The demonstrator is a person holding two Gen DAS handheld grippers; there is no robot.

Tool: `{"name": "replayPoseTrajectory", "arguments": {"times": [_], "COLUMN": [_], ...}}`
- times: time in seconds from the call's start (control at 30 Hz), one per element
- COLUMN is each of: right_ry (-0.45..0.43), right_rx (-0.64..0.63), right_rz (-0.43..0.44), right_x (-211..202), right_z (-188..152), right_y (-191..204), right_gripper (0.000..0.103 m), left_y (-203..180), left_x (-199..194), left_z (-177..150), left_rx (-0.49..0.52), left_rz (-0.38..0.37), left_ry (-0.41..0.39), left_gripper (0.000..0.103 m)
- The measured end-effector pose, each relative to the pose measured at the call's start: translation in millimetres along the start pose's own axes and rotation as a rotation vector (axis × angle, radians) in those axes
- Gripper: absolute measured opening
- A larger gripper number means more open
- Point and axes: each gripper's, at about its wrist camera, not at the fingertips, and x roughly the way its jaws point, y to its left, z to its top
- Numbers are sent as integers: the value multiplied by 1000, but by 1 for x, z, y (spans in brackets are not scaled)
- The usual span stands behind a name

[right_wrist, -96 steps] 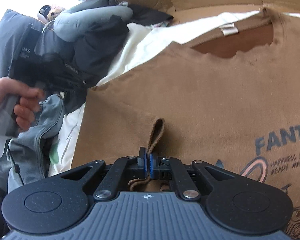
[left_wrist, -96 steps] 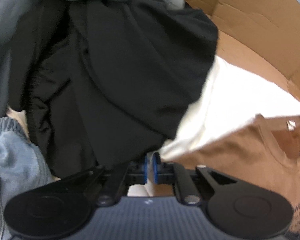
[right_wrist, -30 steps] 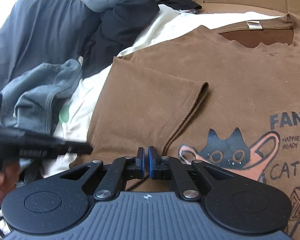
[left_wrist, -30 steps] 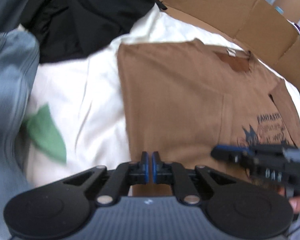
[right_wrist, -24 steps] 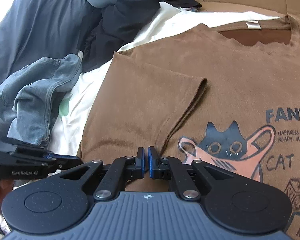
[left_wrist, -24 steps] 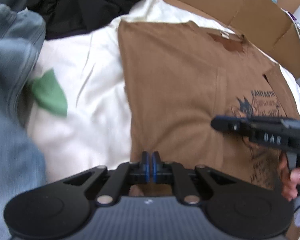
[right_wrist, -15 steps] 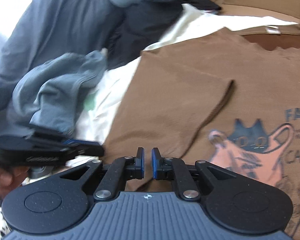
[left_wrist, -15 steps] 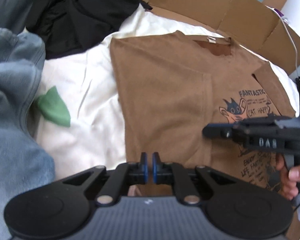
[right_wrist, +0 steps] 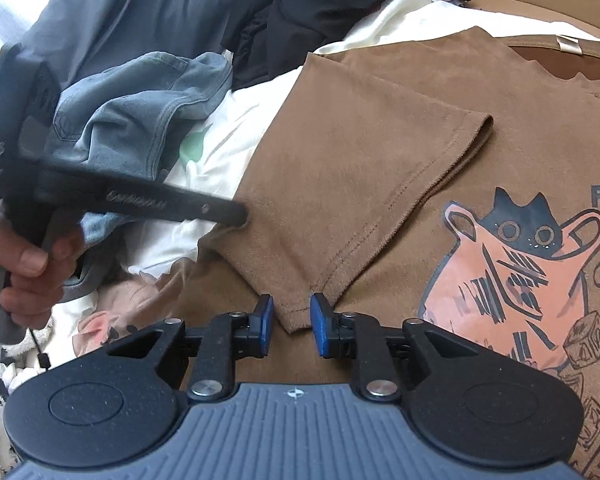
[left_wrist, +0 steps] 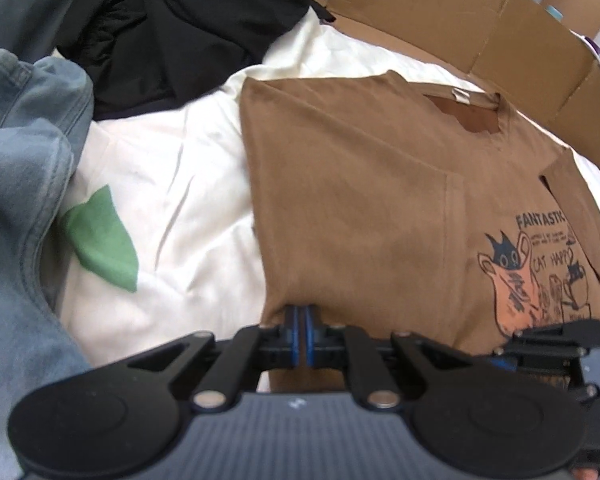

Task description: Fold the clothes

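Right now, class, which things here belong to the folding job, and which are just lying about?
In the job:
- brown T-shirt
- left gripper, shut on its edge
- right gripper, jaws just opening around the sleeve corner

Lying about:
- jeans
- black garment
- cardboard

Brown t-shirt (right_wrist: 380,168): matt cloth, slightly napped, stitched sleeve hem; print flat, matt. Cream sheet (left_wrist: 172,184) beside t-shirt: smooth cloth, creased. Jeans (right_wrist: 140,104) beyond sheet: faded denim, coarse weave. Black garment (left_wrist: 180,32) behind t-shirt: smooth thin fabric, faint sheen. Cardboard (left_wrist: 460,28) behind collar: matt, plain. Right tongs (right_wrist: 291,326): matt black plastic, blue rubbery pads, bright metal pins, ribbed grey body.
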Motion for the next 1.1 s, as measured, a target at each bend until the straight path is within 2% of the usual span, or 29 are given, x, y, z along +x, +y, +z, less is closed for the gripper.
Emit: {"name": "replayPoseTrajectory", "arguments": {"times": [0.17, 0.37, 0.53, 0.67, 0.73, 0.87, 0.9, 0.97, 1.07, 1.1], "right_ry": [-2, -64, -26, -19, -20, -21, -32, -73, -97, -97], "right_rx": [5, 34, -4, -25, -22, -57, -55, -22, -5, 0], "right_rz": [1, 14, -18, -38, -20, 16, 17, 22, 0, -13], "right_x": [-7, -15, 2, -1, -6, -23, -29, -45, -65, -70], "right_z": [1, 7, 7, 7, 8, 18, 21, 30, 39, 43], "right_y": [0, -5, -3, 0, 2, 4, 4, 1, -2, -3], "right_gripper": [28, 28, 27, 26, 27, 33, 42, 57, 63, 65], "left_y": [0, -2, -6, -6, -8, -11, -12, -16, -22, -24], "left_x": [-9, -17, -8, -3, -6, -17, -21, -30, -46, -50], "left_z": [-17, -22, -18, -18, -17, -17, -17, -16, -13, -12], "left_rx": [14, 6, 19, 5, -2, -11, -11, -5, 0, -2], "left_rz": [-9, -27, -10, 0, 3, -10, -10, -1, 2, -1], "left_ry": [22, 8, 16, 24, 18, 36, 39, 33, 19, 17], "left_gripper": [6, 6, 6, 6, 6, 25, 29, 45, 61, 63]}}
